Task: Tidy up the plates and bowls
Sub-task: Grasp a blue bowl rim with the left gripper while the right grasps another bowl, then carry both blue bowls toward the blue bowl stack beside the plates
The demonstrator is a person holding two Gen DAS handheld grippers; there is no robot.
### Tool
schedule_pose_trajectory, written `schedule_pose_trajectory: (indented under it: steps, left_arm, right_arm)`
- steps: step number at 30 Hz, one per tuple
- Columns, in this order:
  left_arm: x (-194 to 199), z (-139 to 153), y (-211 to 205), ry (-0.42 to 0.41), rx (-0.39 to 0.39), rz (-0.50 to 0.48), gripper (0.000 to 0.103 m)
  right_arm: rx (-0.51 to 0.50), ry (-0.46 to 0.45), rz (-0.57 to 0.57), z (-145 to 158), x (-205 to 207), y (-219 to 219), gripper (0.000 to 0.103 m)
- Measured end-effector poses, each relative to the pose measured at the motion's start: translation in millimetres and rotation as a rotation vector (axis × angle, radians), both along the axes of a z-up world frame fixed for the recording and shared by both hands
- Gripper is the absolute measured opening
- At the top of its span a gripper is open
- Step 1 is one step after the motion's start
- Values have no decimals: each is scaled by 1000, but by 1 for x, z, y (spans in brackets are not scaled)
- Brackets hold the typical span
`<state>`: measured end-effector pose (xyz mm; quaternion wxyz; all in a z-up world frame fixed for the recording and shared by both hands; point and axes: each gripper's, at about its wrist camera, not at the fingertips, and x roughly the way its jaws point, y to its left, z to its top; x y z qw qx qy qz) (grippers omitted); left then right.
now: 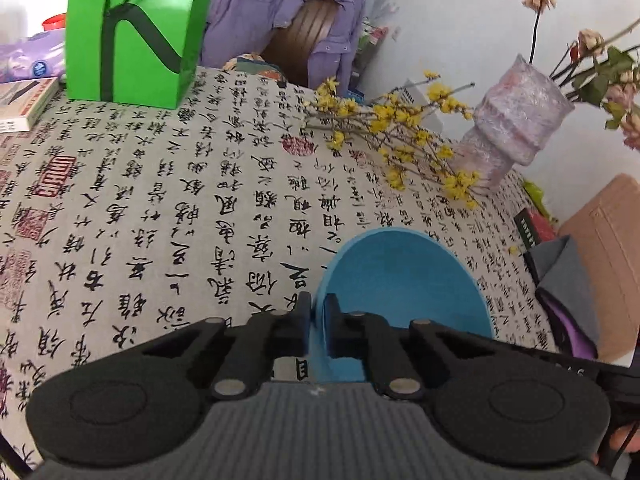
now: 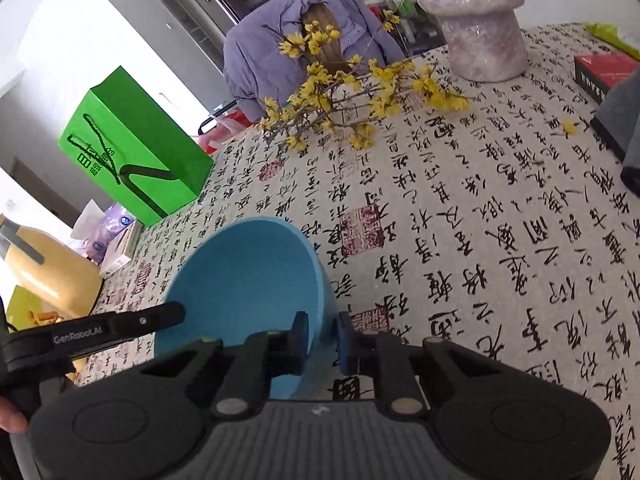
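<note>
A blue bowl [image 1: 404,284] is held over the calligraphy-print tablecloth [image 1: 160,200]. My left gripper [image 1: 318,316] is shut on the bowl's left rim, one finger inside and one outside the wall. In the right wrist view the same blue bowl [image 2: 248,280] shows, and my right gripper [image 2: 323,338] is shut on its right rim, again with the wall between the fingers. The left gripper's arm [image 2: 100,330] reaches in from the left edge of that view. No plates are in view.
A green paper bag [image 1: 132,28] stands at the far left. A pink wrapped vase [image 1: 516,120] with yellow flower branches [image 1: 392,124] stands at the right. A red box [image 2: 604,72] and grey cloth [image 1: 560,264] lie at the right edge. A yellow kettle [image 2: 44,268] sits left.
</note>
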<state>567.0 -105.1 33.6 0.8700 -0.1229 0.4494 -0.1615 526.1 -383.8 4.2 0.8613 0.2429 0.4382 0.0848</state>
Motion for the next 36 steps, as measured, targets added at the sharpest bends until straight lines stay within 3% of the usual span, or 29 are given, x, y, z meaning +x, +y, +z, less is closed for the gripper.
schedule_pose_trajectory:
  steps: [8,18,28,36]
  left_arm:
    - [-45,37,-1,-63,-1,21,7]
    - [-155,71,-12,-152,-35,38,7]
    - [-260,67,-21,-192,-75,68,7]
    - [-349,56,-14,-256,-85,111,7]
  right_arm:
    - [-30,-67,15,40,-41,2,13]
    - [-81,-142,35,82,-131,-8,11]
    - [-194,-215,43,93,-238,-4,10]
    - [-177,-221,65,77,-319,2,10]
